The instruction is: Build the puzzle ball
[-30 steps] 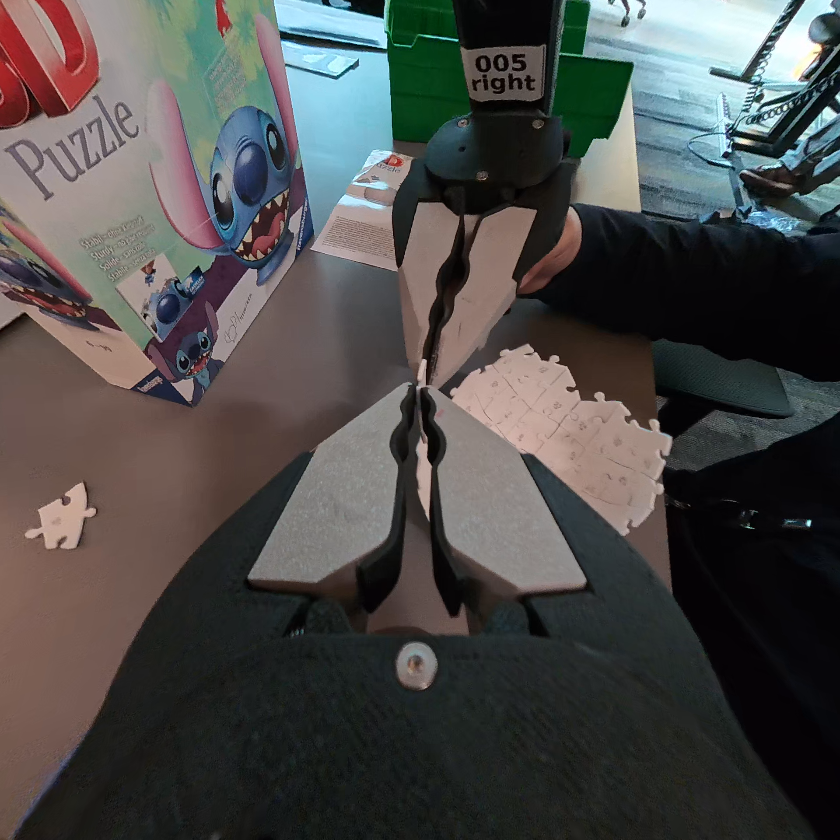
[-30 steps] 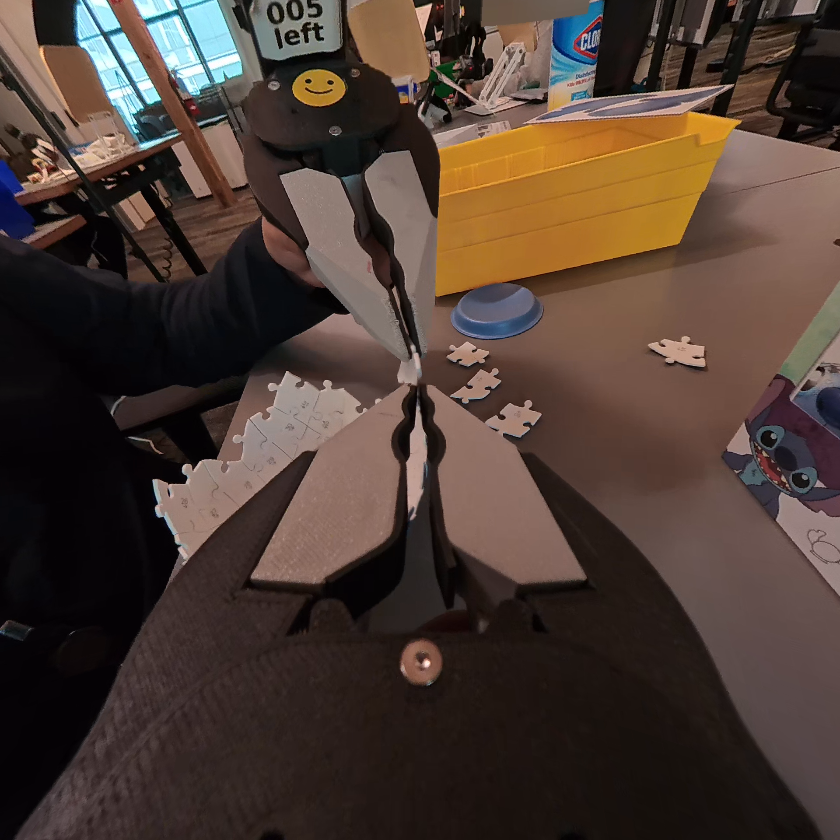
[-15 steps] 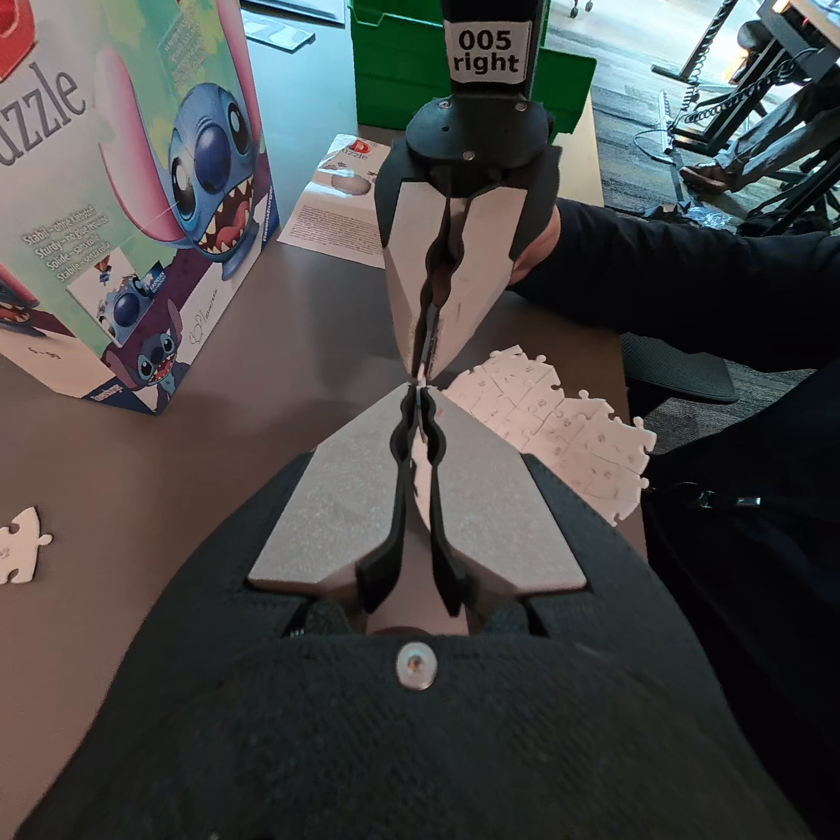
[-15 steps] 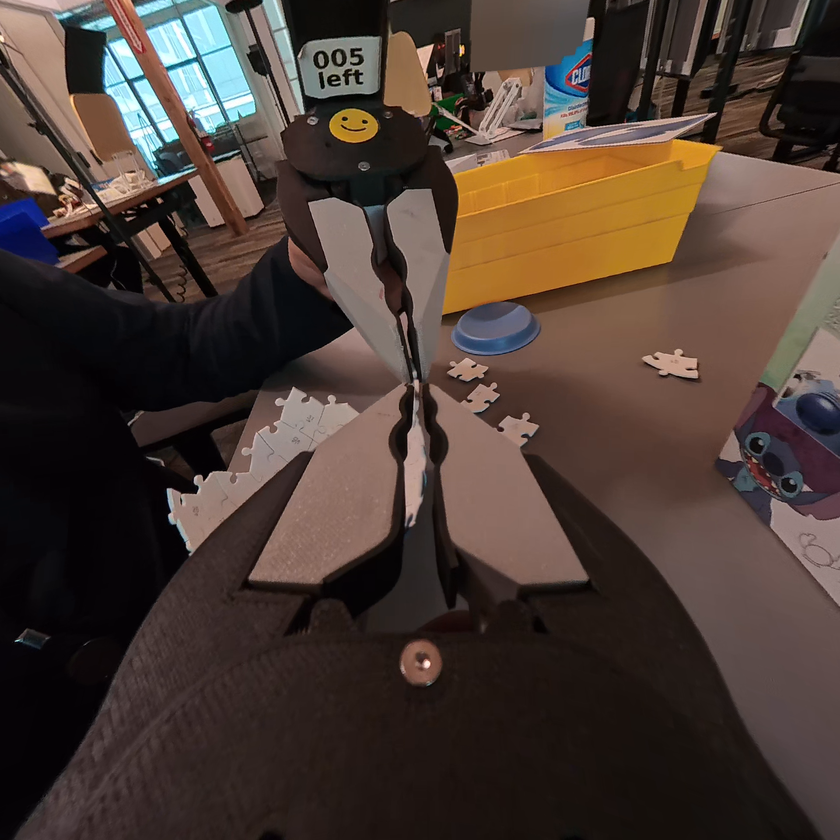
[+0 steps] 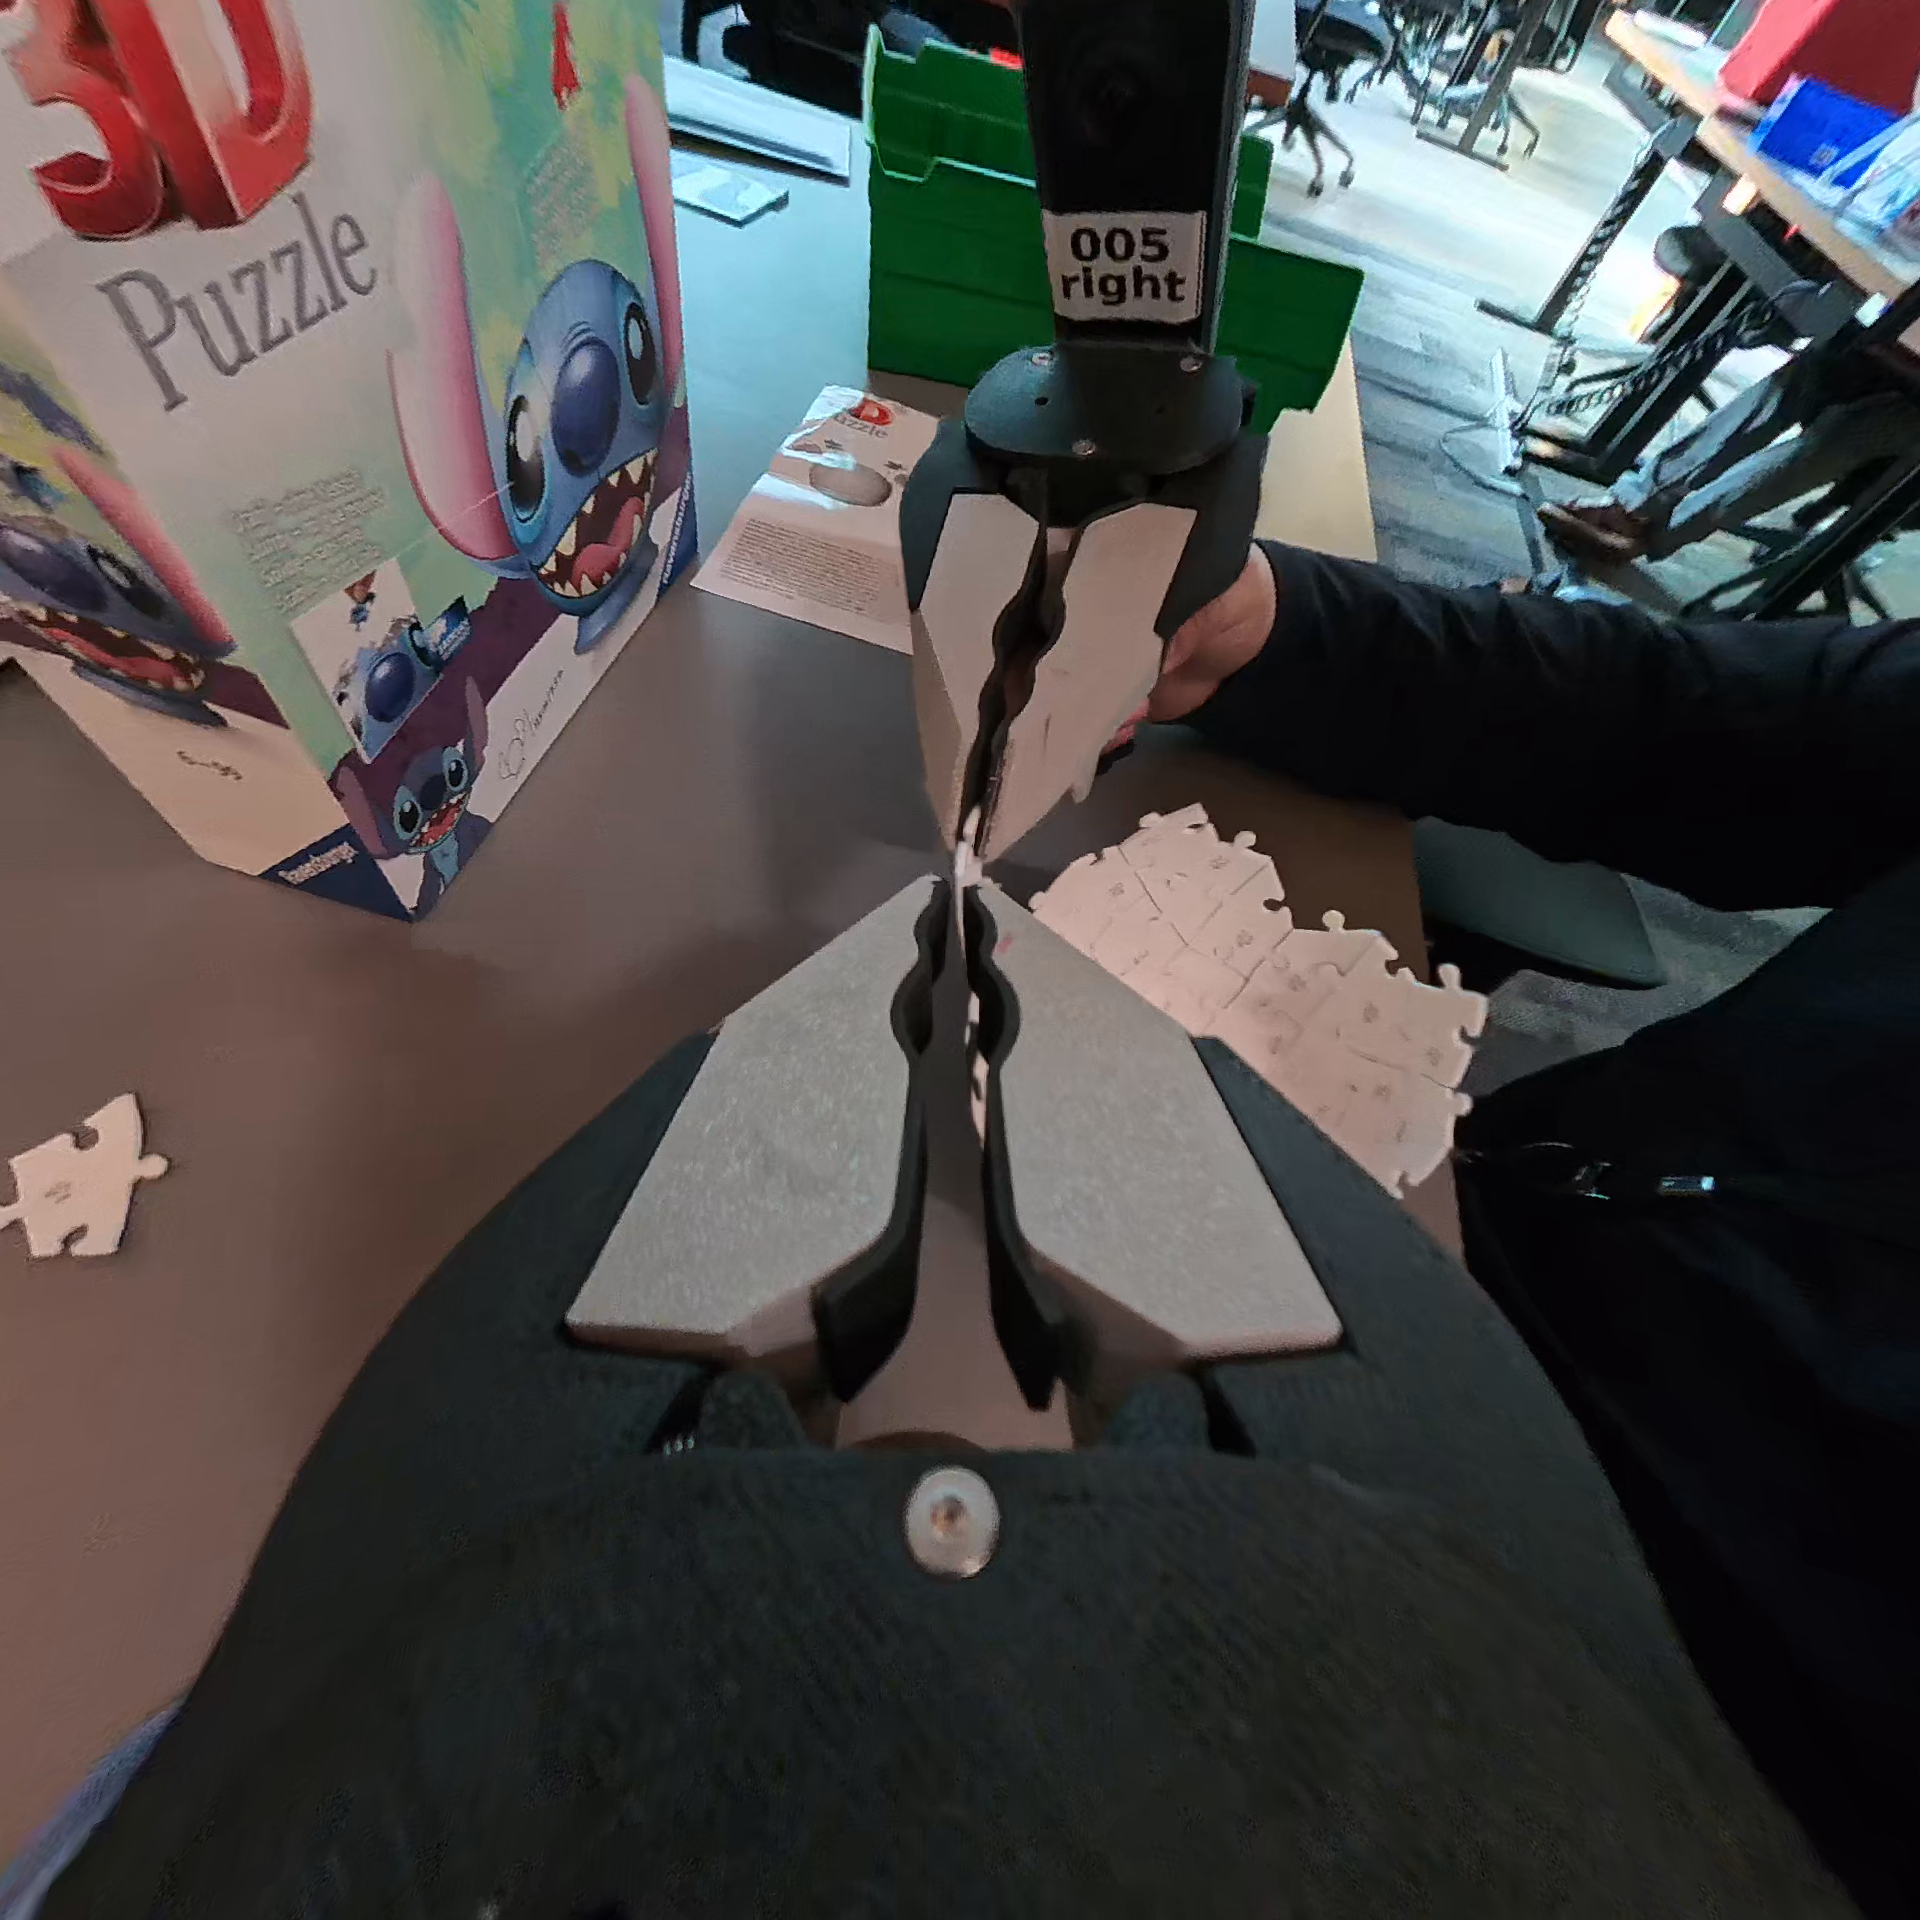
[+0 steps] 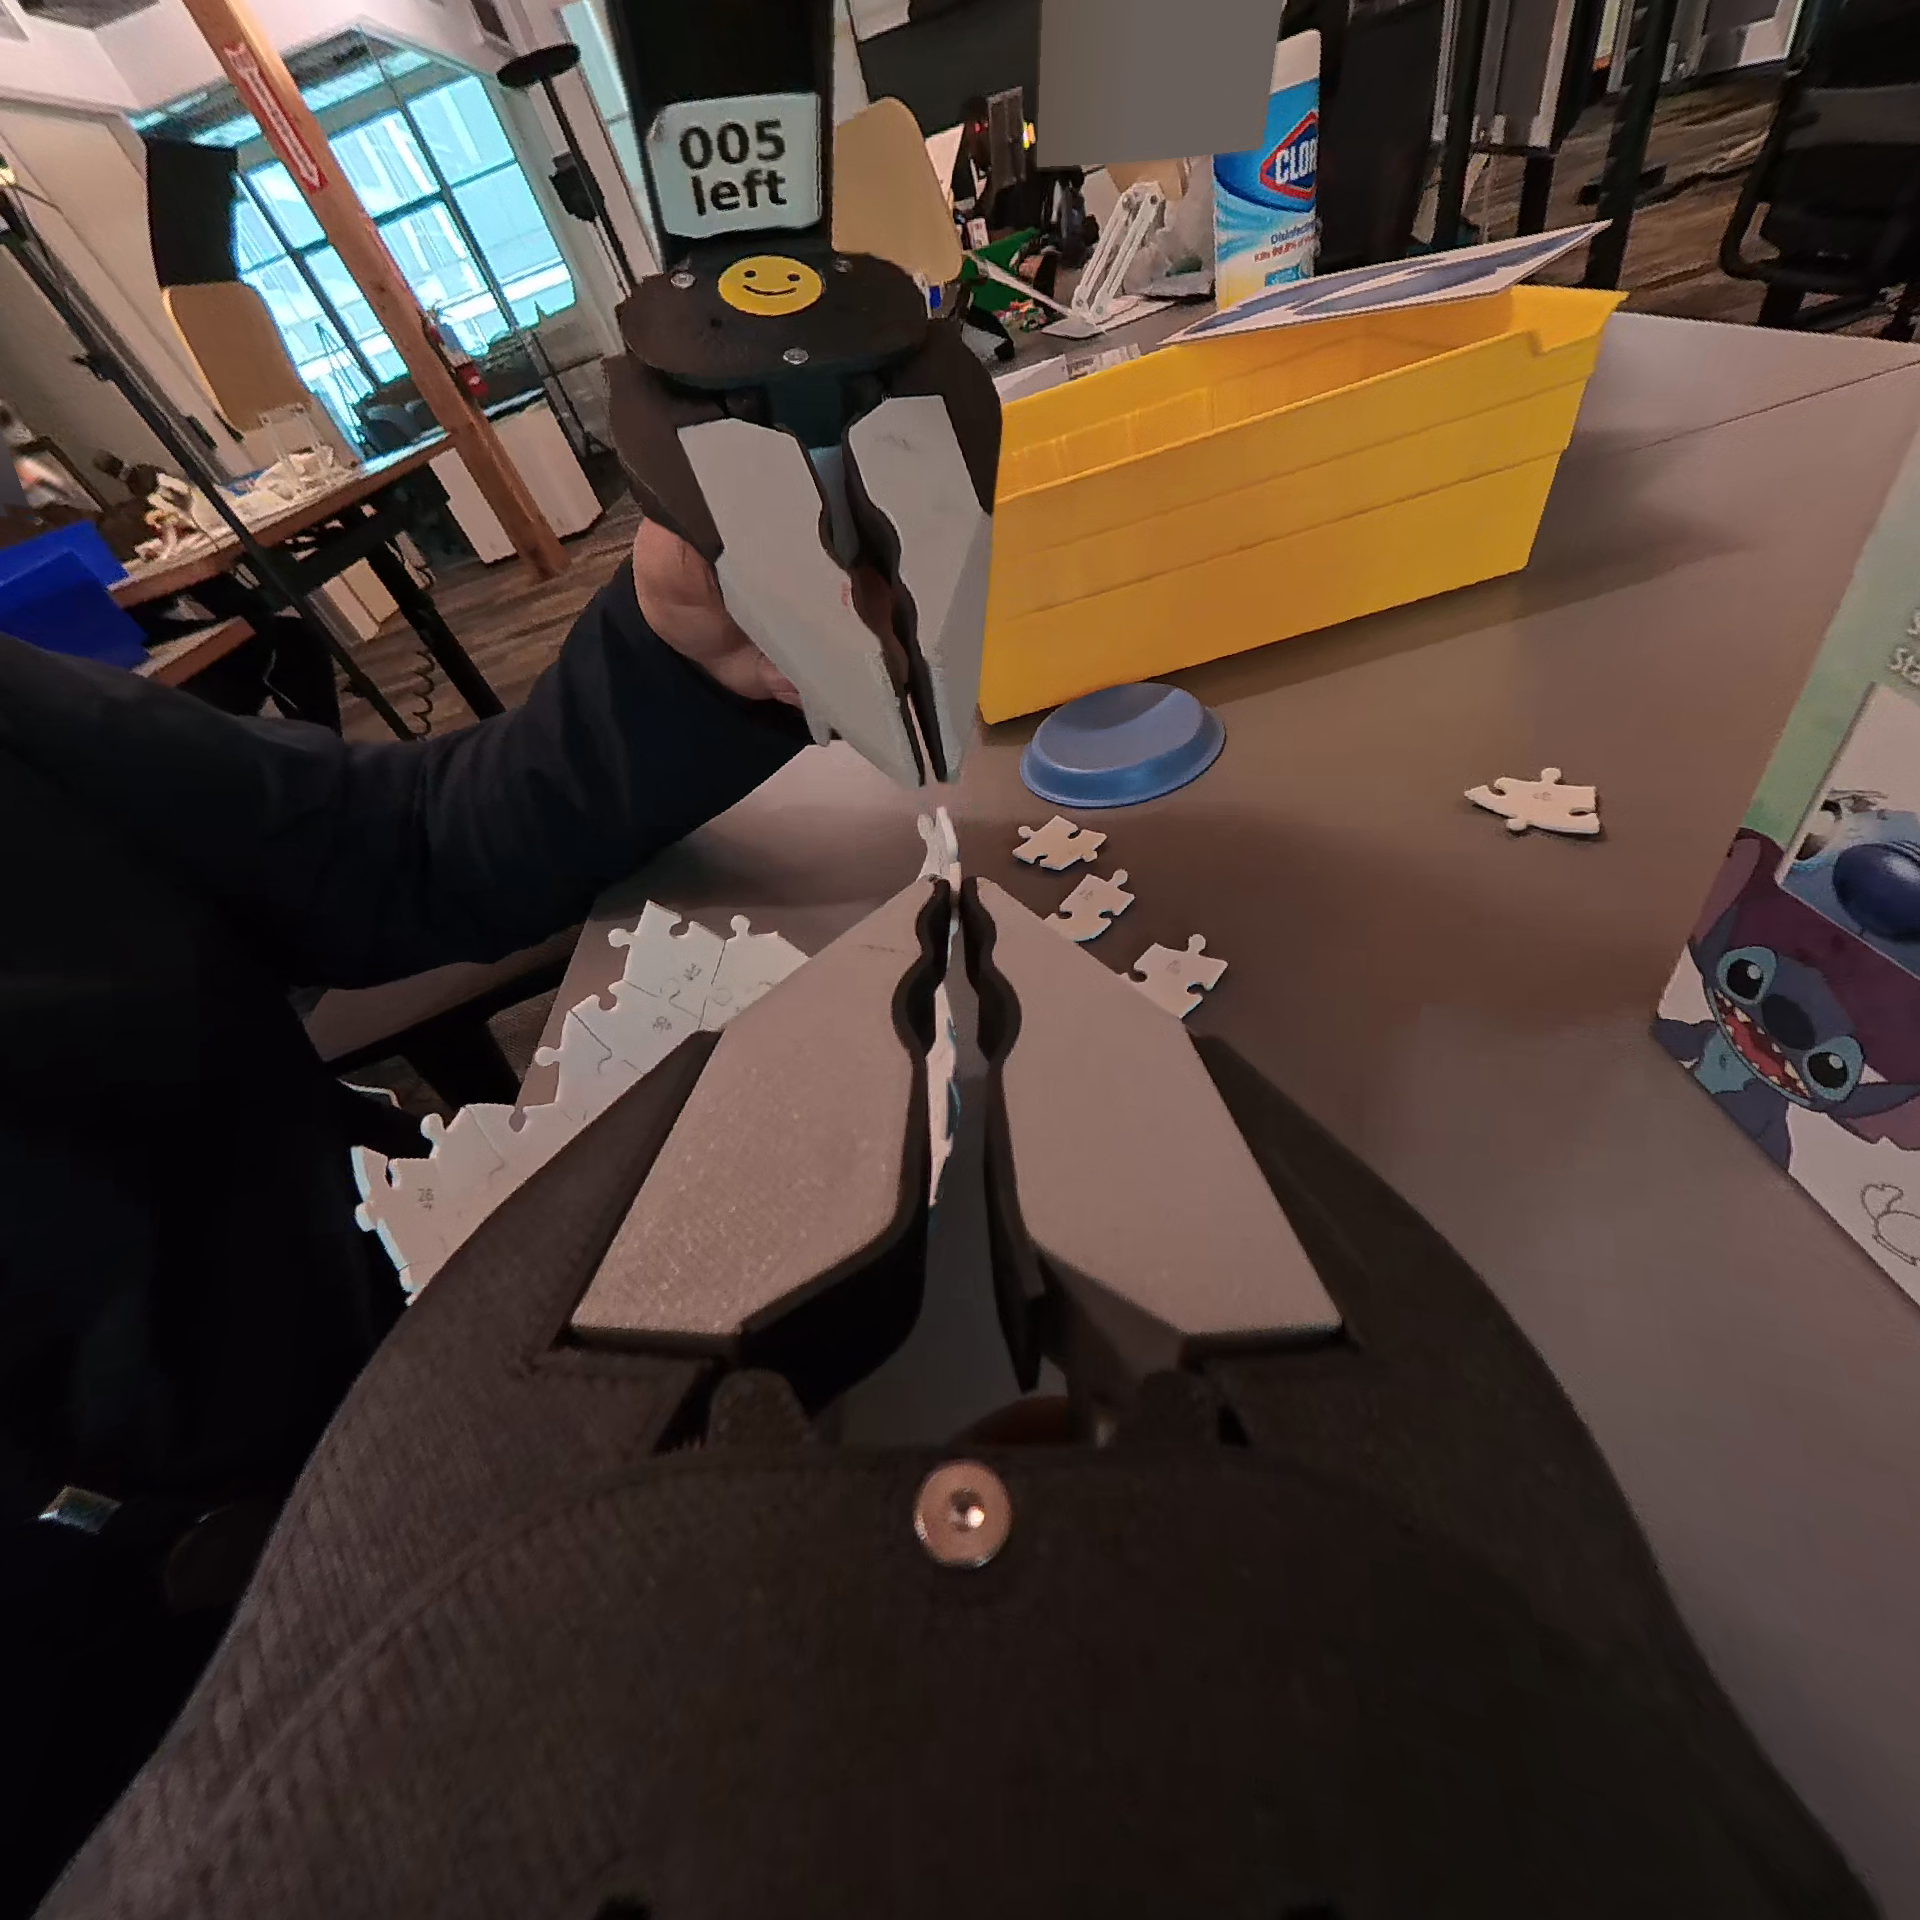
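Note:
My left gripper (image 5: 951, 899) is shut on a white puzzle piece (image 5: 975, 1039) held edge-on between its fingers. My right gripper (image 6: 951, 894) is shut on another white puzzle piece (image 6: 940, 840) that sticks out past its tips. The two grippers point tip to tip above the table. The right gripper (image 5: 971, 831) faces me in the left wrist view; the left gripper (image 6: 930, 769) faces me in the right wrist view, a small gap from the right's piece. A flat joined sheet of white pieces (image 5: 1247, 987) lies at the table edge below, and also shows in the right wrist view (image 6: 665, 987).
The puzzle box (image 5: 364, 468) stands to the left, with a leaflet (image 5: 821, 530) and a green bin (image 5: 956, 239) behind. A yellow bin (image 6: 1299, 520), a blue dish (image 6: 1122, 743) and loose pieces (image 6: 1091, 904) lie on the grey table. One loose piece (image 5: 73, 1174) lies apart. Less than 4 cm separates the two grippers' tips.
The two grippers have drawn slightly apart: their tips touched half a second ago and a small gap now shows between them. Both stay shut.

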`<state>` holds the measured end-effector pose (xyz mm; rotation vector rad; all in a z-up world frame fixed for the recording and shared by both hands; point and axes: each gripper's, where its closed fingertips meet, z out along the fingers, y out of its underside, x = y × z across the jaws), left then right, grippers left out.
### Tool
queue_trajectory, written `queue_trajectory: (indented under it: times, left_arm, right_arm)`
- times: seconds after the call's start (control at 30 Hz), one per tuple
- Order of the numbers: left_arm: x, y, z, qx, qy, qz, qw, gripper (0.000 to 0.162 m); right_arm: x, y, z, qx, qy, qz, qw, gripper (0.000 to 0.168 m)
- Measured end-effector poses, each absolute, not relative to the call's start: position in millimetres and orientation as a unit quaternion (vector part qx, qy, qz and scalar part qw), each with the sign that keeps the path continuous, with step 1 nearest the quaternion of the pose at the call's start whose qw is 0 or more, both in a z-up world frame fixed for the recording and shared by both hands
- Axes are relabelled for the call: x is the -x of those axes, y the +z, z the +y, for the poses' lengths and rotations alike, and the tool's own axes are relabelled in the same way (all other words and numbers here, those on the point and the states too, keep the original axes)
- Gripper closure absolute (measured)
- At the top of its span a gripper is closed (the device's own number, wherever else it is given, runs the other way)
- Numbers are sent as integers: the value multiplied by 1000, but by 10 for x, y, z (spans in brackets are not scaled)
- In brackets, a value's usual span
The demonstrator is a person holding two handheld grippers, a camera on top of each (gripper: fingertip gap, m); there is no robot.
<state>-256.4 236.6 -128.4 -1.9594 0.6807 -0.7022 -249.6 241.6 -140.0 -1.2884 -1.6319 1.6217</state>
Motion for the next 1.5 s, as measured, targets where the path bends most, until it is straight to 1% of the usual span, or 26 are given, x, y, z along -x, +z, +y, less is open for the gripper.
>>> queue_trajectory:
  times: [0.07,0.17,0.23,0.3,0.6,0.7,0.8,0.97,1.2,1.33,1.37,1.4,1.43,1.5]
  left_arm:
    - [2581,-1299,2320,797,-310,267,445,159]
    - [2592,-1390,2334,807,-309,260,430,156]
    - [2562,-1430,2348,810,-305,263,427,157]
    - [2520,-1453,2346,810,-302,270,424,162]
    - [2520,-1387,2386,800,-306,258,447,162]
    - [2578,-1313,2425,793,-304,242,469,162]
    - [2560,-1315,2382,790,-331,240,457,162]
    - [2609,-1421,2374,807,-318,239,437,162]
    - [2563,-1474,2329,809,-340,242,414,152]
    - [2507,-1548,2309,815,-330,256,401,150]
    - [2505,-1558,2310,816,-327,257,401,150]
    - [2509,-1560,2315,817,-323,258,402,154]
    - [2513,-1552,2315,816,-319,261,406,162]
    - [2528,-1537,2313,816,-310,264,411,162]
  right_arm:
    - [2499,-1367,2445,474,600,-591,257,168]
    - [2499,-1320,2468,474,612,-578,259,168]
    - [2499,-1299,2473,474,619,-571,258,168]
    - [2502,-1291,2482,475,622,-566,259,168]
    - [2465,-1274,2506,473,636,-557,246,168]
    - [2450,-1347,2414,468,630,-578,224,168]
    - [2510,-1451,2386,475,602,-597,235,168]
    - [2519,-1445,2382,475,602,-596,239,168]
    - [2513,-1457,2372,473,599,-600,239,168]
    - [2516,-1455,2371,472,599,-600,243,168]
    - [2516,-1456,2371,472,600,-598,242,168]
    - [2521,-1463,2374,473,600,-598,242,168]
    - [2526,-1471,2373,474,600,-597,242,168]
    - [2531,-1484,2360,473,602,-598,237,168]
